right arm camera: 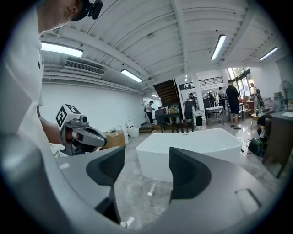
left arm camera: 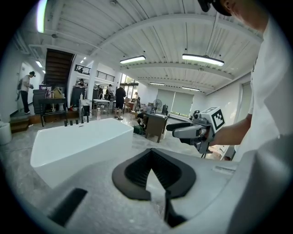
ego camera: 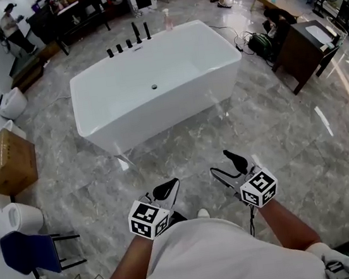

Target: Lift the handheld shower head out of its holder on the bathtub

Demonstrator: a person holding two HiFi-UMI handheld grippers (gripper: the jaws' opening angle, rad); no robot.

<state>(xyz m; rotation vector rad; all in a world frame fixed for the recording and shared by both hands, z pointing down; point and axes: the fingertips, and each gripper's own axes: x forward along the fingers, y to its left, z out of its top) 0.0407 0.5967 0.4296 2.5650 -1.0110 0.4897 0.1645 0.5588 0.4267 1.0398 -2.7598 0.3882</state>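
**Head view.** Nearest was the person's white shirt, then both grippers held out over the grey marble floor (ego camera: 275, 129). The left gripper (ego camera: 171, 186) and right gripper (ego camera: 222, 164) sat side by side, well short of the bathtub (ego camera: 158, 115), with bare floor between.

The handheld shower head (ego camera: 147, 29) stood upright in its holder on the far rim. I judged it the end one of two taller black stems beside three low knobs (ego camera: 120, 48), though it was too small to be sure. None of the lift was done: approach, grasp and lift were all left.

A pink bottle (ego camera: 167, 18) stood on the rim just beside the stems and looked the one thing liable to be knocked. The tub itself lay between the person and the fittings, so a walk round or a reach across looked needed.

A cardboard box (ego camera: 8, 161), toilets (ego camera: 3, 101) and a blue chair (ego camera: 26, 251) were off to the left, and a dark desk (ego camera: 306, 48) off to the right. None was in the path.

**Left gripper view.** Its own fingers (left arm camera: 130, 171) were pressed together at the tips, pinching nothing. The tub lay beyond at left with the black fittings at its far end, and the right gripper was alongside.

**Right gripper view.** Its own fingers (right arm camera: 188, 173) were spread wide, with only floor and tub showing between them. Small white scraps (right arm camera: 150, 191) lay on the floor before the tub. The left gripper was alongside at left.
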